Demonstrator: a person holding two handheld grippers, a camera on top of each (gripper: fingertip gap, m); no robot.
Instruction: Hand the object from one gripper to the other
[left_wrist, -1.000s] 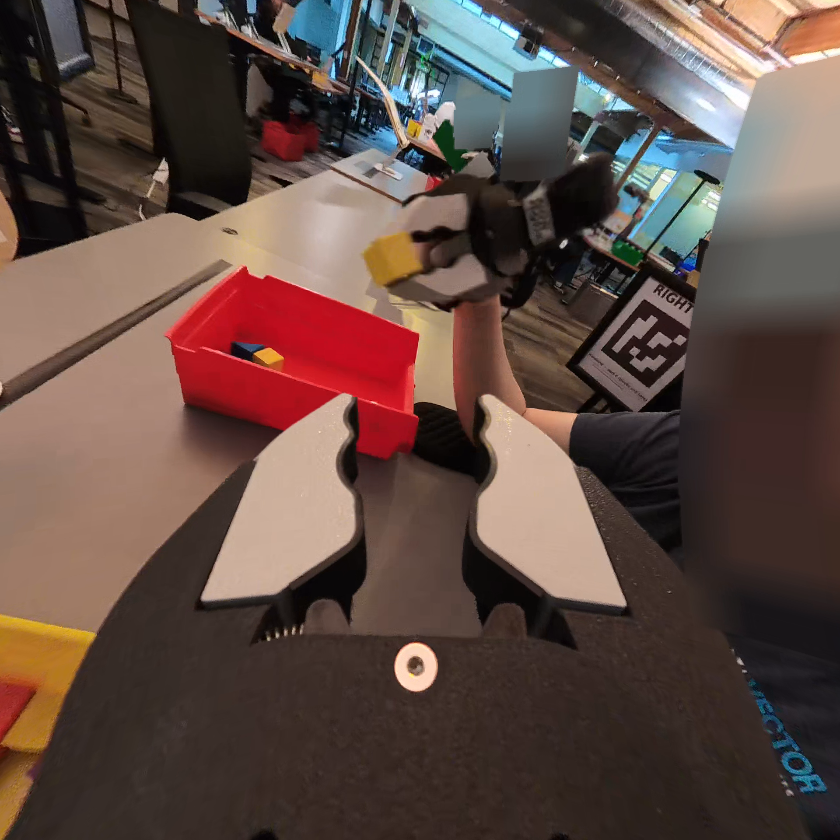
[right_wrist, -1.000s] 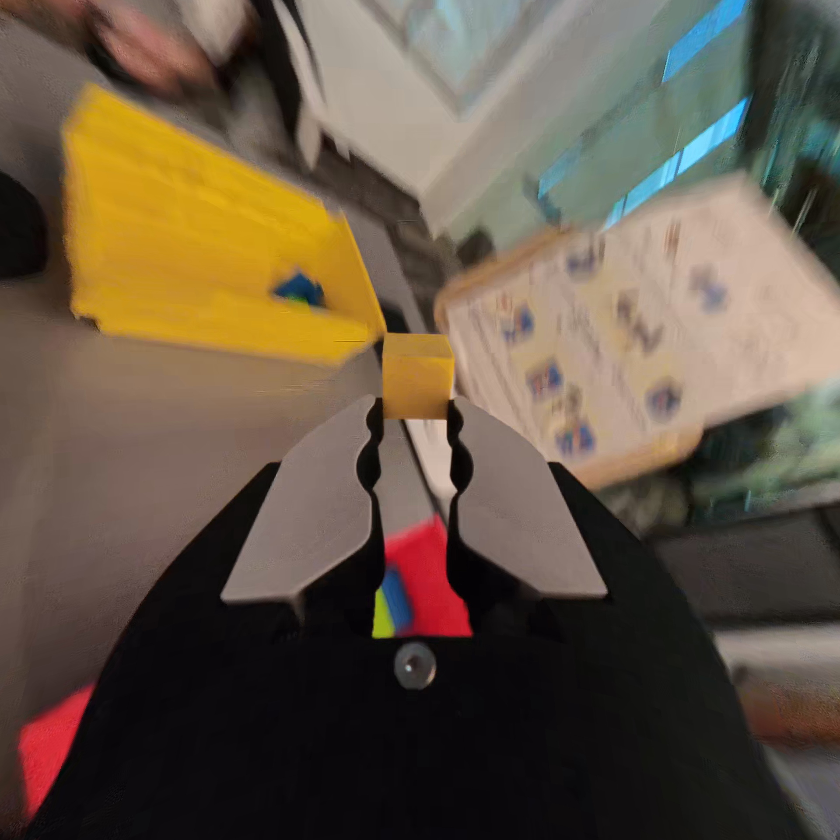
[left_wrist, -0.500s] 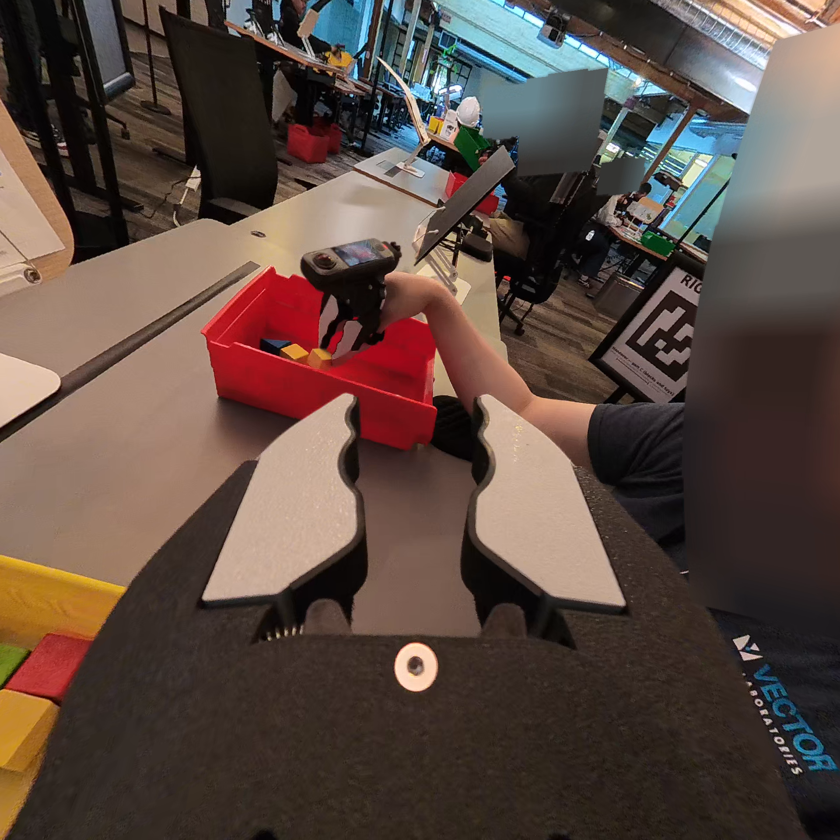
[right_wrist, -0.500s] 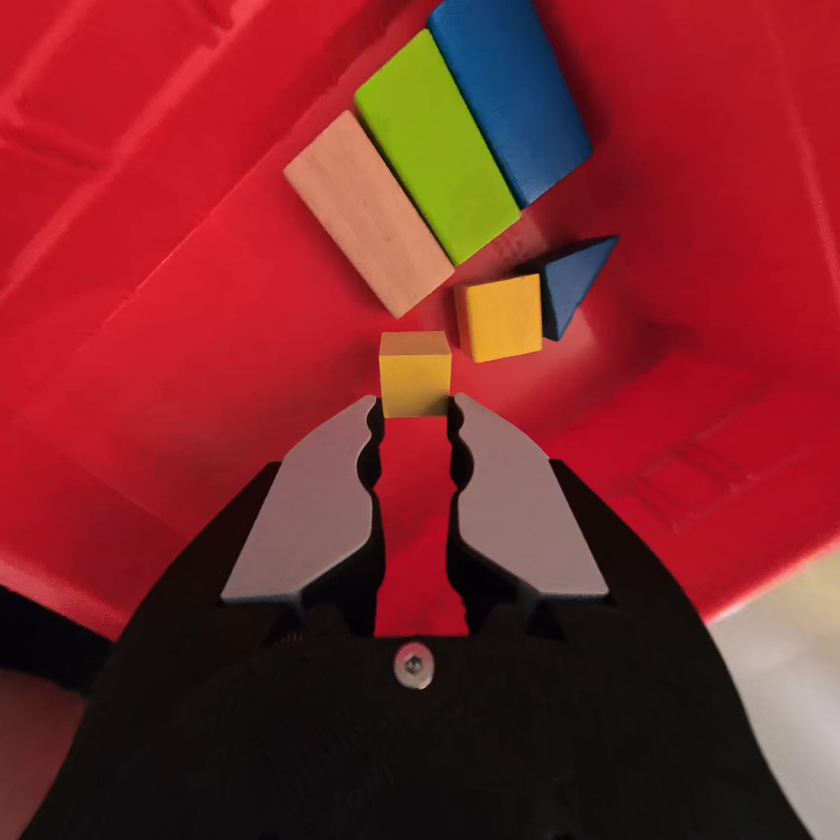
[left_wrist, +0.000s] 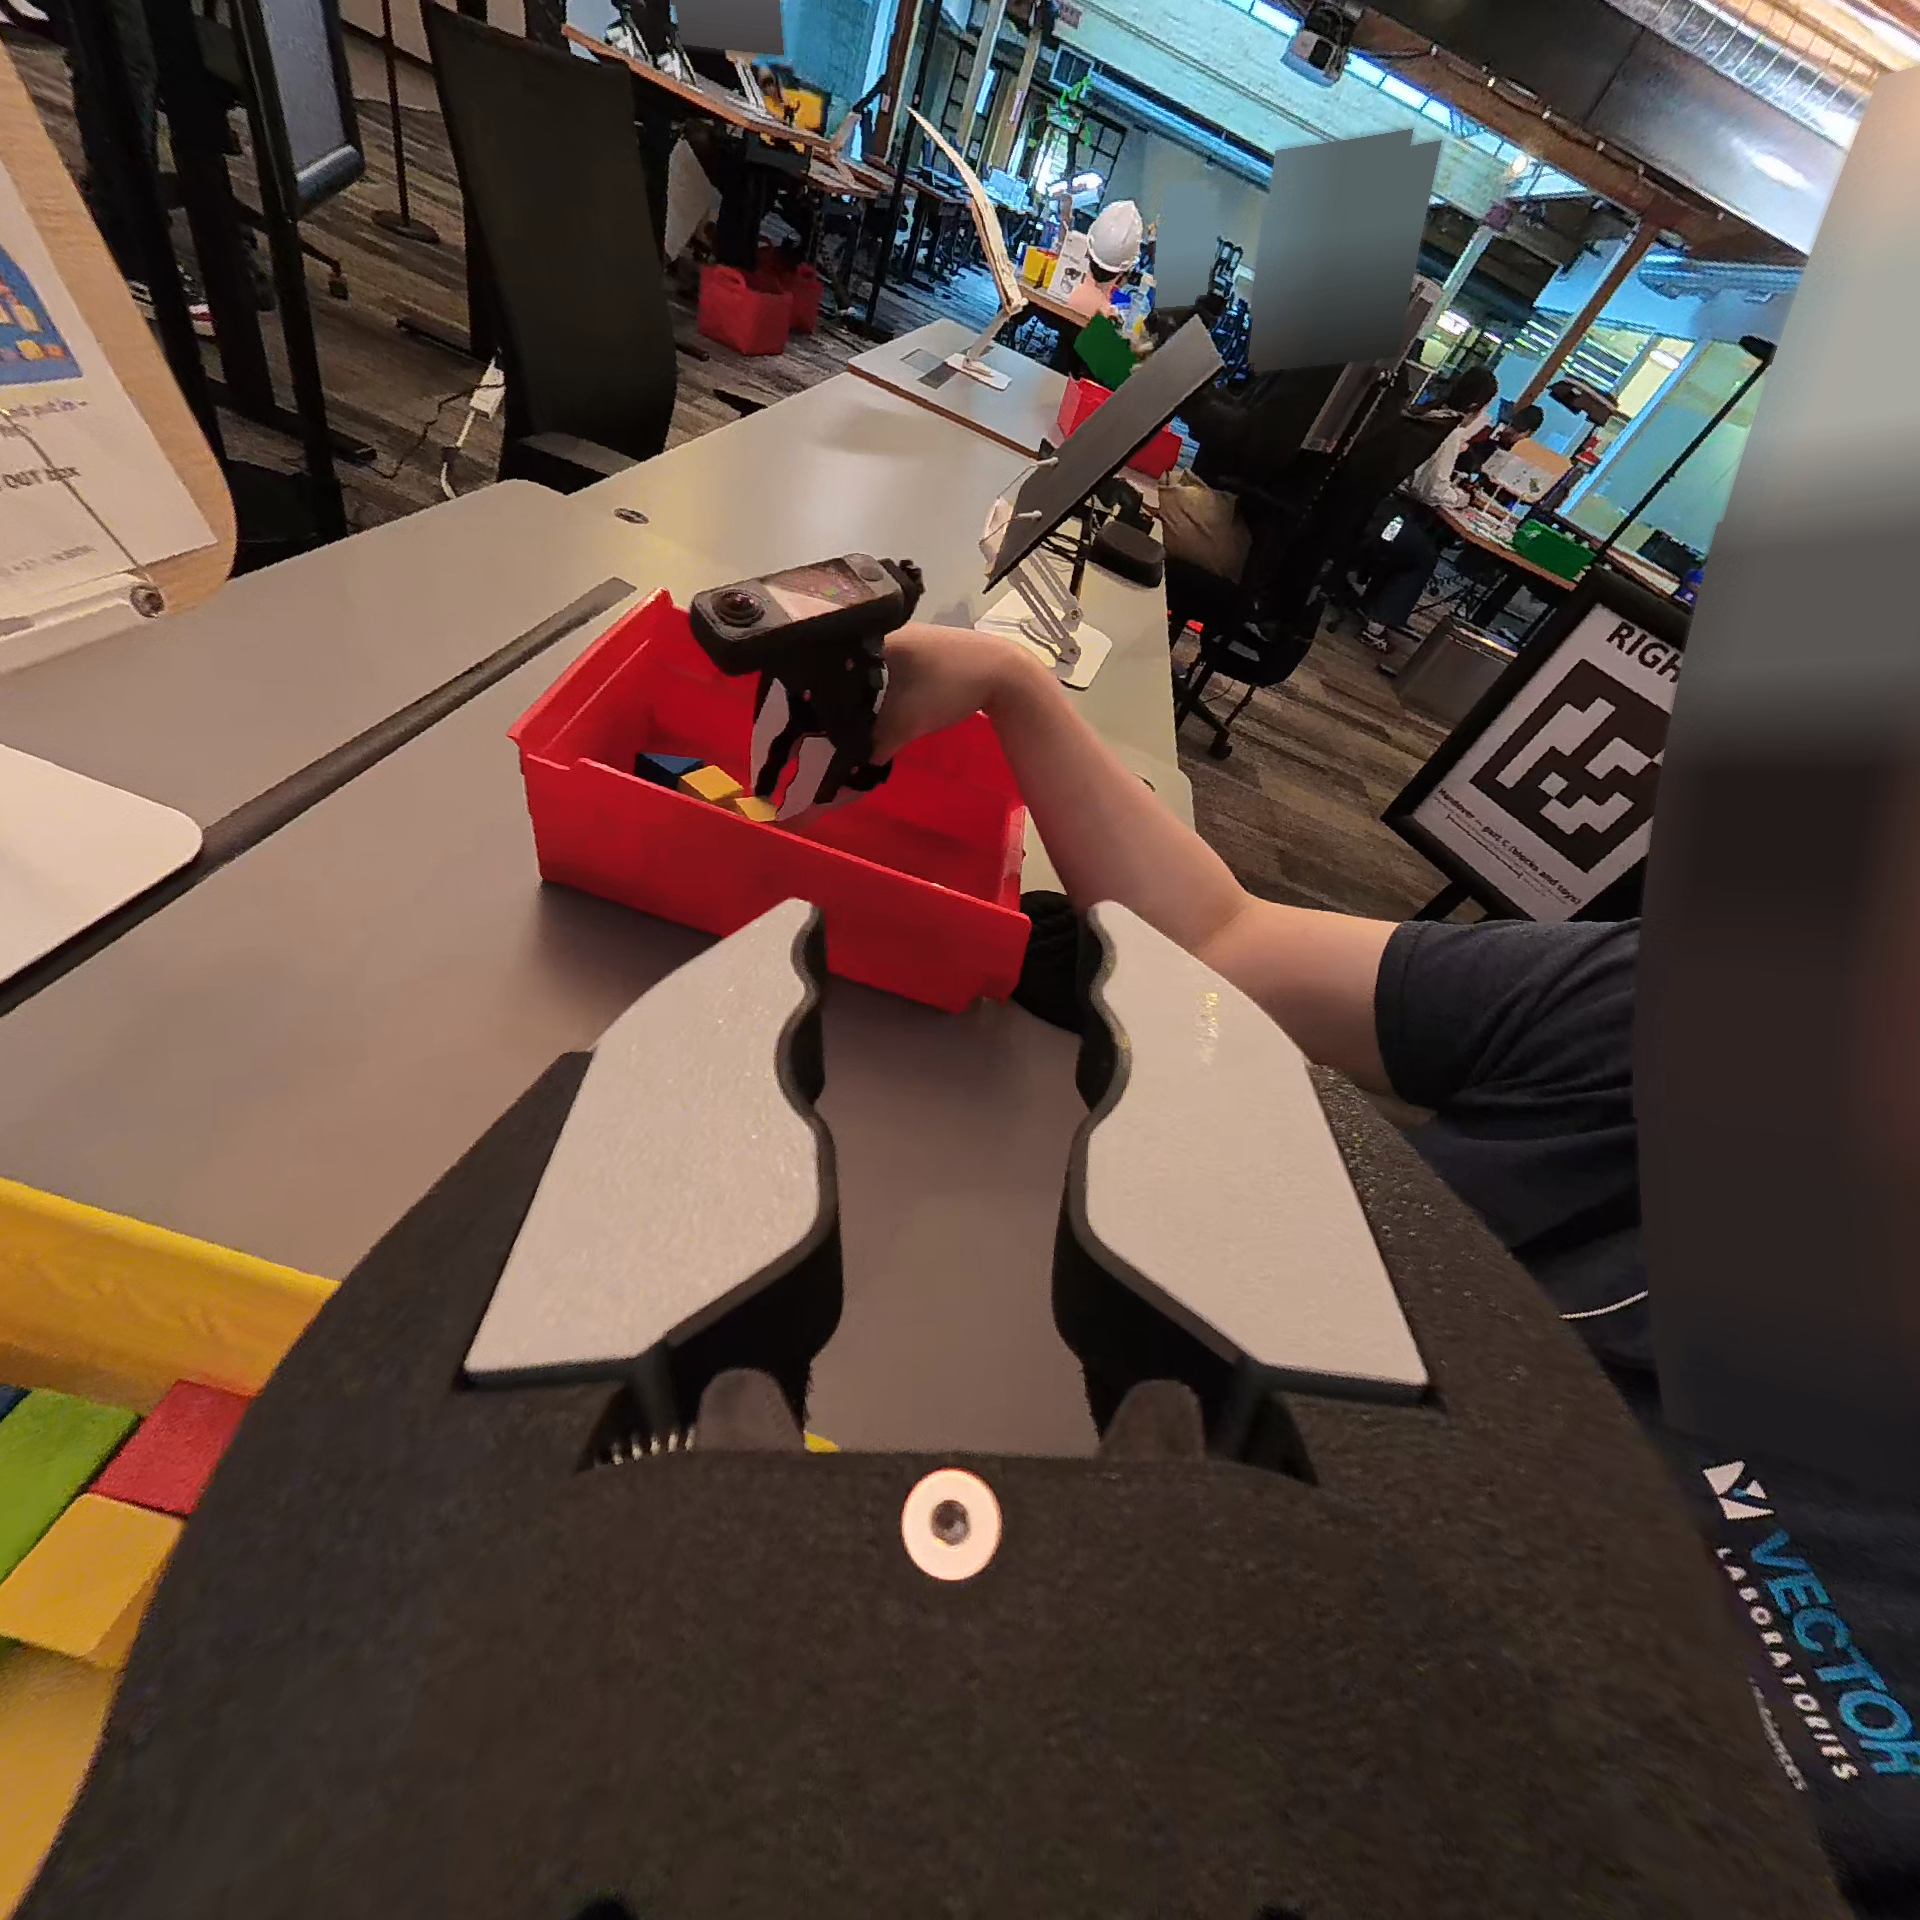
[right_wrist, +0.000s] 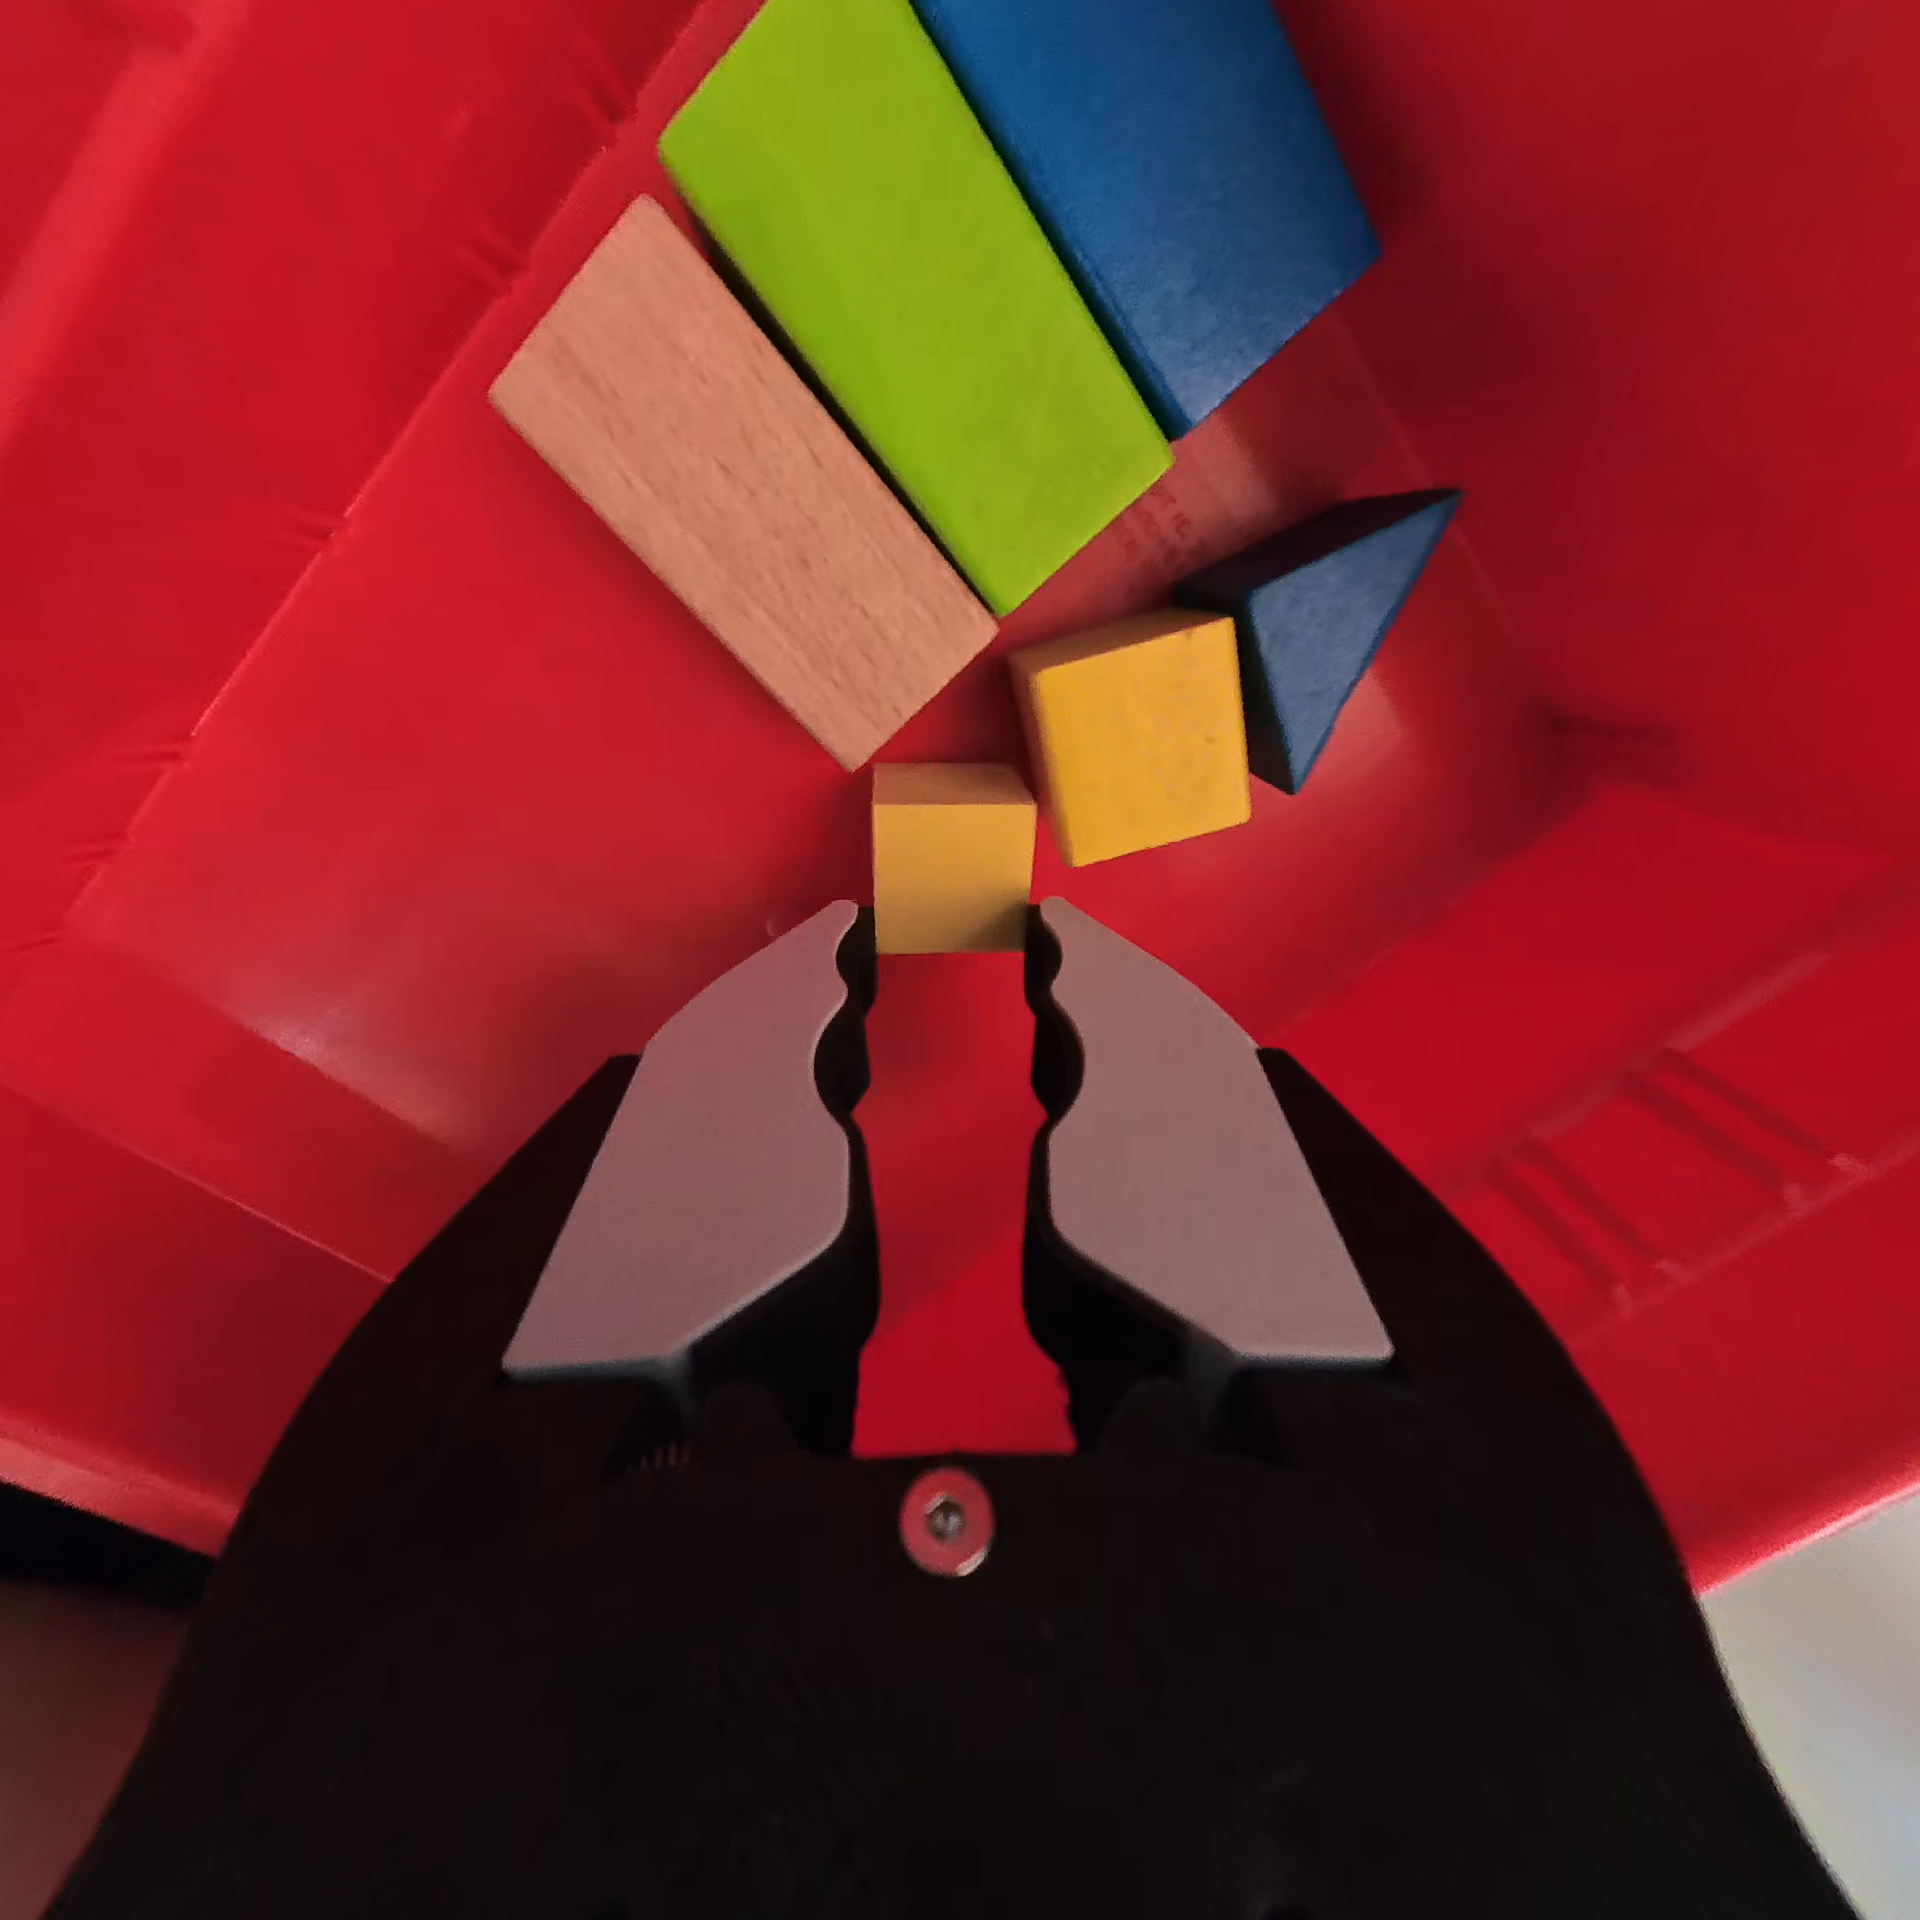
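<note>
The right gripper (right_wrist: 950, 906) pinches a small yellow cube (right_wrist: 953, 854) between its fingertips, low inside the red bin (right_wrist: 312, 790). Just beyond the cube to the right lies a larger yellow block (right_wrist: 1138, 736), touching a blue triangular block (right_wrist: 1325, 623). Farther ahead, a plain wooden block (right_wrist: 738, 473), a green block (right_wrist: 914, 291) and a blue block (right_wrist: 1153, 187) lie side by side. The left gripper (left_wrist: 948, 925) hangs over the grey table (left_wrist: 312, 997), fingers spread and empty, with the bin ahead of it.

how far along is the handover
Handover looks done: the left gripper is open and empty over the table. In hand: the right gripper holds a small yellow cube low inside the red bin, beside other blocks. Left: release the cube and withdraw.
</note>
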